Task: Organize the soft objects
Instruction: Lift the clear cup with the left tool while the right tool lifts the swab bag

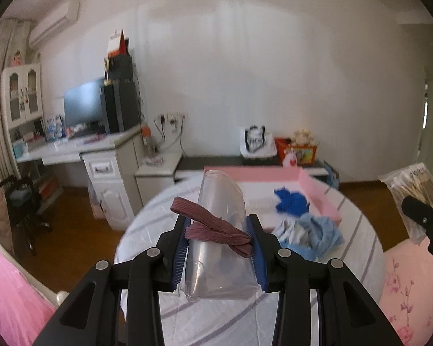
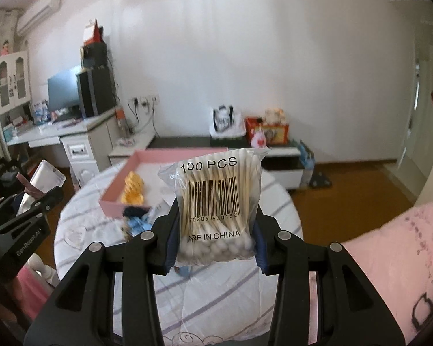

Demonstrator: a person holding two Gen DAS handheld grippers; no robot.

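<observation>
White walls, a desk with a dark monitor [image 1: 83, 105] and a low cabinet frame a round surface [image 1: 210, 317] under a striped white cloth.

Left tool [image 1: 220, 248]: its blue pads are clenched on a clear plastic pouch [image 1: 220, 201] with a maroon elastic band [image 1: 213, 225] draped across it. The pouch stands up between the fingers, its long axis running away from the camera, and it is lifted clear of the cloth.

Right tool [image 2: 215, 239]: it grips a bag of cotton swabs [image 2: 213, 199] printed "100 PCS", pinched at the lower end where the white tips bunch. The bag stands upright, swabs running vertically, also held off the surface.

Beyond both tools, on the far half of the surface, sits a shallow pink tray [image 1: 317, 190]. Inside it lie a blue fabric item [image 1: 291, 201] and, seen from the right wrist, a yellow soft item [image 2: 134, 190]. Just outside the tray's near edge rests a heap of pale blue and grey cloths [image 1: 311, 233].

The tray lies straight ahead of and below both held items. From the left wrist view its open inside sits slightly right of the pouch; from the right wrist view it sits left of the swab bag. So the tray lies between the two tools, and neither looks clearly nearer. Judging by this, each load would need to travel forward and inward, passing over the cloth heap, before being lowered.
</observation>
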